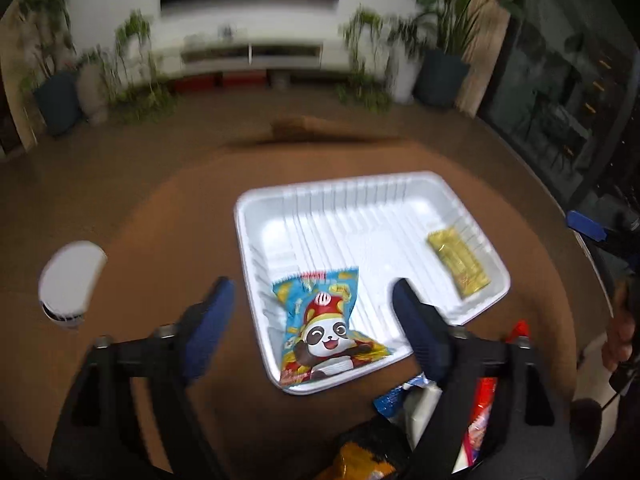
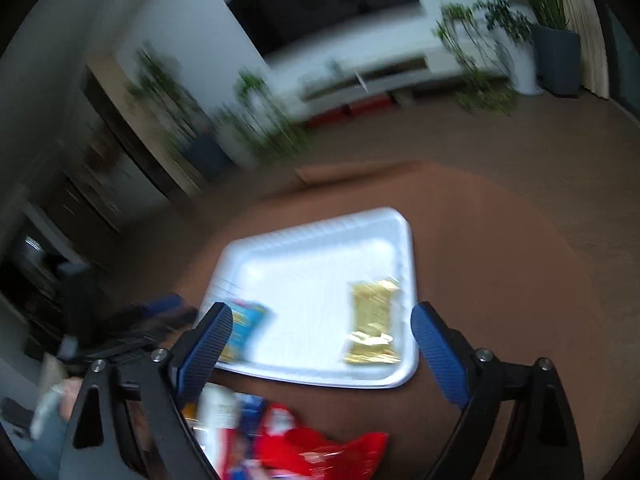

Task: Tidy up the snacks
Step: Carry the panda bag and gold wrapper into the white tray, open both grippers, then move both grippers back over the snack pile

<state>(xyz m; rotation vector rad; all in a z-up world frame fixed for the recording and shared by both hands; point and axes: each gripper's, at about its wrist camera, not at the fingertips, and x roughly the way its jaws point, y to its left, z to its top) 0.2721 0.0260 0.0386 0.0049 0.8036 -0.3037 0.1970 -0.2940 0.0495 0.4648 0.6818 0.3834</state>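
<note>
A white ribbed tray (image 1: 360,200) (image 2: 304,236) lies on a round brown table. In its near-left corner rests a blue snack packet printed with a panda (image 1: 326,320) (image 2: 244,328). A gold packet (image 1: 458,264) (image 2: 372,324) lies at its right side. My left gripper (image 1: 312,320) hovers above the panda packet, open, its blue pads apart and touching nothing. My right gripper (image 2: 322,338) hangs over the tray's near edge, open and empty. The right gripper's blue tip (image 1: 586,226) shows at the right edge of the left wrist view.
A heap of loose packets, red (image 2: 320,448), blue (image 1: 394,398) and orange (image 1: 356,464), lies at the table's near edge. A white round object (image 1: 70,280) sits at the left of the table. A hand (image 1: 620,336) shows at right. Potted plants and a white cabinet stand beyond.
</note>
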